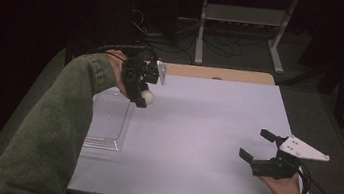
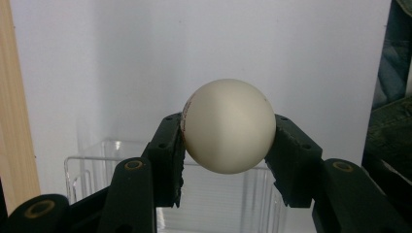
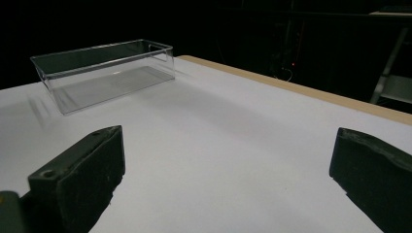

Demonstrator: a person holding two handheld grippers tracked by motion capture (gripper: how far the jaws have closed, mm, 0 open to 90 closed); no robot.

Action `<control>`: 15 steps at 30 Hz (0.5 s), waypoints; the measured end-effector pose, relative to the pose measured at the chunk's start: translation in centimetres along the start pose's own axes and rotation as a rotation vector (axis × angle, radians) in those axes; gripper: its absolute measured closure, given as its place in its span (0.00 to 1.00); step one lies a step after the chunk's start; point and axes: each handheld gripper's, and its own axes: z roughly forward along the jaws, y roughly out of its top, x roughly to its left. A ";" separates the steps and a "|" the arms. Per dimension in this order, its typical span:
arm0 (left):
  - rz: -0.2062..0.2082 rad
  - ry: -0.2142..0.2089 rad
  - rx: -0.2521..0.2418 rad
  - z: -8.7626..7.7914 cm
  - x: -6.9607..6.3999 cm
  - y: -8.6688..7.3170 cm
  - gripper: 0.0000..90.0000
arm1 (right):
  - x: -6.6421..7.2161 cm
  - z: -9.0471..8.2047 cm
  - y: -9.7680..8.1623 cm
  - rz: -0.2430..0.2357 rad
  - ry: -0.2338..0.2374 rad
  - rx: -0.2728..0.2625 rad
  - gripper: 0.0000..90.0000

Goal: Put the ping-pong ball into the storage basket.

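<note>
Left claw (image 1: 143, 96) clenched on a white ball (image 1: 147, 95), held up off the table (image 1: 196, 130) near its far left corner, beside a clear box (image 1: 106, 118). In the left gripper view, ball (image 2: 227, 125) pinched at its sides between both black pads, box (image 2: 97, 165) below and behind. Right claw (image 1: 254, 145) released, jaws wide apart with nothing between, low over the table's near right part, well apart from the ball. In the right gripper view, box (image 3: 104, 73) far off at upper left.
</note>
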 end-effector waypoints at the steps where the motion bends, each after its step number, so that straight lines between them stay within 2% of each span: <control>1: -0.004 0.002 0.006 -0.1 -0.1 -0.2 0.57 | 0.0 0.0 0.0 0.000 0.001 0.002 0.00; 15: -0.049 0.012 0.011 -1.3 -0.8 -2.9 0.57 | -0.1 -0.2 0.1 0.001 -0.010 -0.009 0.00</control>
